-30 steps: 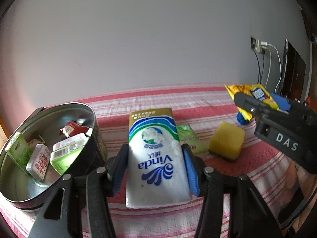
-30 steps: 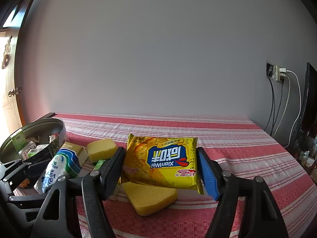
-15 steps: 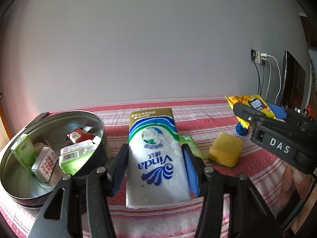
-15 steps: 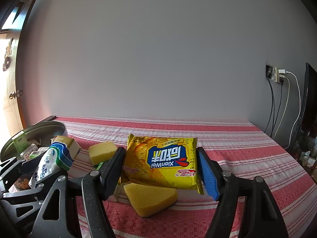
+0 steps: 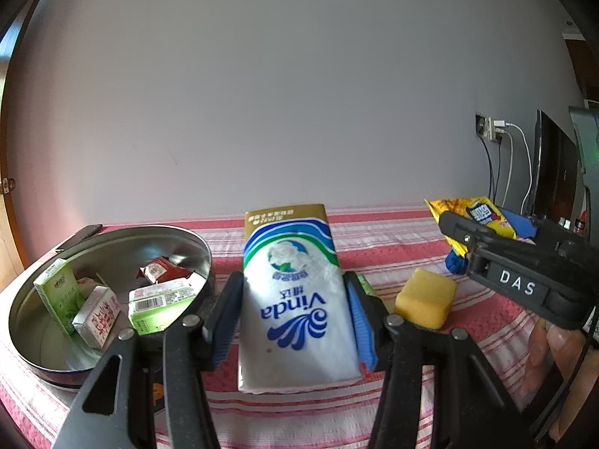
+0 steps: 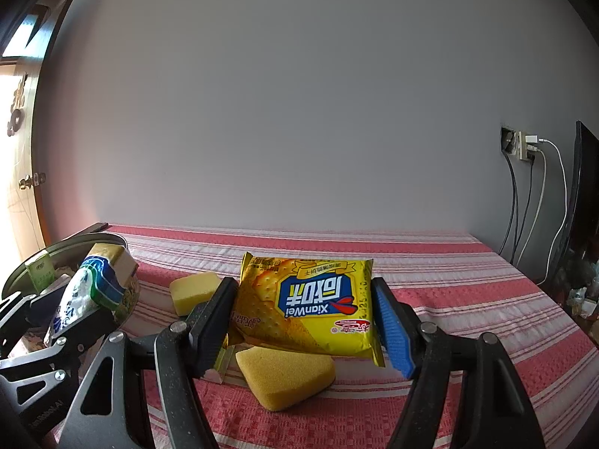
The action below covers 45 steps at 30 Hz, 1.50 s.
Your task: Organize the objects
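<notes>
My left gripper (image 5: 292,318) is shut on a white and blue Vinda tissue pack (image 5: 295,299), held above the striped cloth just right of a round metal tin (image 5: 33,351). The tin holds several small cartons and a red sachet (image 5: 161,270). My right gripper (image 6: 305,325) is shut on a yellow XianWei biscuit packet (image 6: 310,307), lifted over a yellow sponge wedge (image 6: 284,376). In the right wrist view the left gripper and tissue pack (image 6: 86,292) hang beside the tin (image 6: 123,299).
A yellow sponge block (image 5: 425,303) and a green packet (image 5: 365,286) lie on the red striped cloth (image 6: 449,299). A small blue object (image 5: 455,262) sits under the right gripper. A wall socket with cables (image 6: 524,146) and a dark screen (image 6: 584,205) stand at the right.
The left gripper with the tissue pack has tilted up and swung slightly, so the tin sits more toward the centre of its view. The right gripper has kept still with the biscuit packet.
</notes>
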Motion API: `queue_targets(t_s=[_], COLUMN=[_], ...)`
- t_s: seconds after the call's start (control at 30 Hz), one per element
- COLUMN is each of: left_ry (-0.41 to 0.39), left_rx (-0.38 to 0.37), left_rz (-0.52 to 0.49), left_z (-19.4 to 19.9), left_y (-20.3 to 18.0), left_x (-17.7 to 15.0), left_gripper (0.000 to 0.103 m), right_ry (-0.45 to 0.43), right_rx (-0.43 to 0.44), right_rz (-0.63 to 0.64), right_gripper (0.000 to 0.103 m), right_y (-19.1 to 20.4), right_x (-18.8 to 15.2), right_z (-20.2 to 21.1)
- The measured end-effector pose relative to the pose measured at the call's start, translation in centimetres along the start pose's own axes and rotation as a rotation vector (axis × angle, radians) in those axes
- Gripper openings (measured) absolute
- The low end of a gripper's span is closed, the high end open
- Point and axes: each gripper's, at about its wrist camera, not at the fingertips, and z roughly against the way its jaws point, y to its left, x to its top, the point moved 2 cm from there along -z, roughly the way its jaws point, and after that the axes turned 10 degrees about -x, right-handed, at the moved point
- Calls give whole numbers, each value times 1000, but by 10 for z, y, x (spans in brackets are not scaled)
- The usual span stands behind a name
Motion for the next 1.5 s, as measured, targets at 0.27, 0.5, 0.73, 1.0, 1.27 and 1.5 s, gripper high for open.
queue_targets(t_s=[0.27,0.5,0.73,1.0,1.27,1.5], left_ry=[-22,-77,-97,-84,-48,-12], left_rx=[15,40,97,179,229,266], left_rz=[-12,-34,5,58,97,111], left_z=[6,27,45,53,58,55], left_y=[2,10,42,84,117,130], left_x=[1,10,20,23,22,22], left_gripper=[52,52,52,52,52,52], right_ry=[-3,-8,3,-21,-20,8], right_rx=[10,22,91,173,258,314], right_rz=[8,53,97,156,198,223], right_gripper=[73,73,73,73,73,73], right_y=[-1,7,33,75,116,146], right_x=[0,0,9,29,48,53], right_z=[-2,-3,-5,3,2,-11])
